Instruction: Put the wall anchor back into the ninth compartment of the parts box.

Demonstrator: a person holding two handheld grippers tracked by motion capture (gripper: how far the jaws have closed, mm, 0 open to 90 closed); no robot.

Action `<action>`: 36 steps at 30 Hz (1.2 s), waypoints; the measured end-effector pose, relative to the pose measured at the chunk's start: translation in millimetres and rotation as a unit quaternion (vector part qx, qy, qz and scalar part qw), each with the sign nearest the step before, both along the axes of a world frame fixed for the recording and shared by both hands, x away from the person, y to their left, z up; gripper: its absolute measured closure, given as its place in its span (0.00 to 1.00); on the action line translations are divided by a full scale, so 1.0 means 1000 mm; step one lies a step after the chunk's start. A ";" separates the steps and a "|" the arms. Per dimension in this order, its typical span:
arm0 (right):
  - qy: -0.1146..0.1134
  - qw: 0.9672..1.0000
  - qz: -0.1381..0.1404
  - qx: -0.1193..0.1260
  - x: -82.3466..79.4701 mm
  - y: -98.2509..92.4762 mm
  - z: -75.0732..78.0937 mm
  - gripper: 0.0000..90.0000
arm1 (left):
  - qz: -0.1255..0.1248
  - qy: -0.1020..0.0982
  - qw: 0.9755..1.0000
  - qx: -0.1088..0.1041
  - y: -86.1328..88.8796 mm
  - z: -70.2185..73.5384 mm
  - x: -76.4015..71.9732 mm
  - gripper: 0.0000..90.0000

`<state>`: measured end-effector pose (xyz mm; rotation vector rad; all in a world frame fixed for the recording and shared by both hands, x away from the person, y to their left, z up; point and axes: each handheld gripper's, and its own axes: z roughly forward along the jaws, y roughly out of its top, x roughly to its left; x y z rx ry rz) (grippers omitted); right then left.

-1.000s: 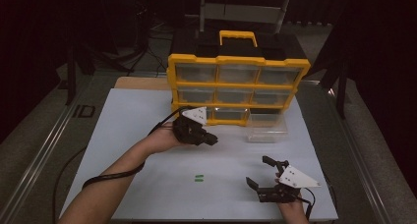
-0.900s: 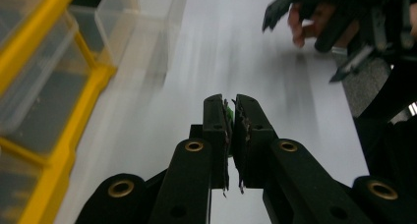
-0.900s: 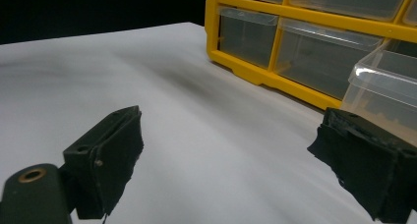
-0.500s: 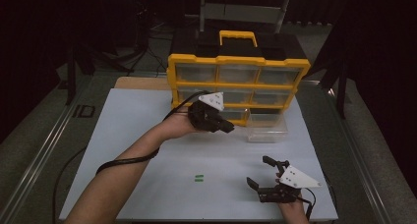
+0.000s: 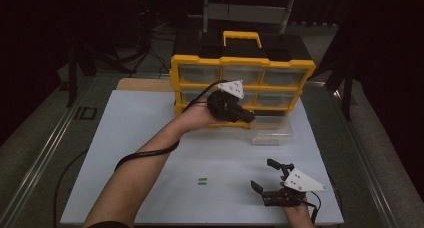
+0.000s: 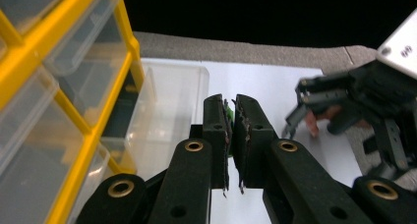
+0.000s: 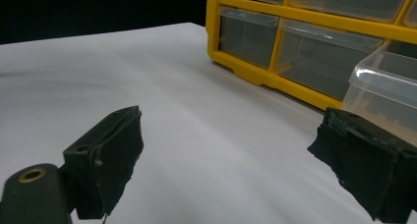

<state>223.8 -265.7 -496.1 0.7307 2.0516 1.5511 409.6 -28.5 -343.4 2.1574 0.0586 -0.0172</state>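
The room was dim — the surroundings fell off to near black, and light from above reached mostly the white bench top, which stayed pale and evenly lit. The yellow plastic drawer cabinet showed faint sheen on its clear fronts. In the left gripper view the nearest black parts were soft — out of focus — and the high view was grainy.

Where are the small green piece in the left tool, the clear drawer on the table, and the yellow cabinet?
green piece (image 6: 227, 107), left gripper view, top edge
clear drawer (image 5: 271, 136), high view, front wall
yellow cabinet (image 5: 243, 63), high view, top frame bar
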 end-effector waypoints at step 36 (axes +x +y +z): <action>0.001 1.000 0.002 0.005 -0.002 -0.002 0.001 0.11 | 0.063 0.037 0.997 0.022 -0.084 -0.028 0.036 0.94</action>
